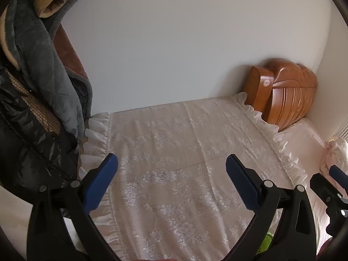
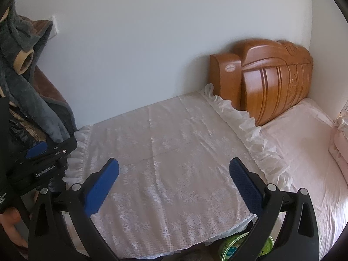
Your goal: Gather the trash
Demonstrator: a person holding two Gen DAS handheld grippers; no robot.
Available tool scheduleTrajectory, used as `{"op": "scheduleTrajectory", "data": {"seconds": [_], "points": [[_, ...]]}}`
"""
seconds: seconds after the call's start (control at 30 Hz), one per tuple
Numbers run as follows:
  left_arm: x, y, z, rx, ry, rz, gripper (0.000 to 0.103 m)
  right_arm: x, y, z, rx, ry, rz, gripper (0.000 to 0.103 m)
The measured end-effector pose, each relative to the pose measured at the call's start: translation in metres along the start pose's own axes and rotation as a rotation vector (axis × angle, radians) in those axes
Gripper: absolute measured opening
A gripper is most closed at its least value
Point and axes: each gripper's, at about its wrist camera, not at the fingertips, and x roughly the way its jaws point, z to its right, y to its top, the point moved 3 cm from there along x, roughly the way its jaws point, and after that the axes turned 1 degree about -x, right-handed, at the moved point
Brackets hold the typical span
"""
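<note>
Both grippers hover over a lace cloth (image 1: 174, 152) that covers a surface in the middle of each view. The left gripper (image 1: 171, 174) has its jaws wide apart and holds nothing; the right gripper (image 2: 174, 178) is the same, wide and empty.

No trash lies on the cloth, and none is held, so the collecting looks either not begun or between items; the pictures do not settle which. The likeliest trash is a green thing (image 2: 245, 245) at the bottom of the right view, under the cloth's edge and half hidden behind the right gripper. It may be a bowl or cup lid; I cannot tell. In the left view only a green sliver (image 1: 266, 242) shows at lower right.

A black bag (image 1: 28, 143) hangs at left under grey clothes (image 1: 43, 65); it may be the trash bag, but its mouth is out of sight. A wooden headboard (image 2: 271, 80) stands at upper right. A hand (image 2: 10, 224) is cut off at lower left of the right view.
</note>
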Motion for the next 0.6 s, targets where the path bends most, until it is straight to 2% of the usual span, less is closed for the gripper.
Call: {"op": "scheduleTrajectory", "data": {"seconds": [0.6], "points": [[0.0082, -0.0023, 0.0035, 0.006, 0.004, -0.026, 0.095, 0.0099, -0.0011, 0.0087, 0.031, 0.0, -0.031, 0.101]]}}
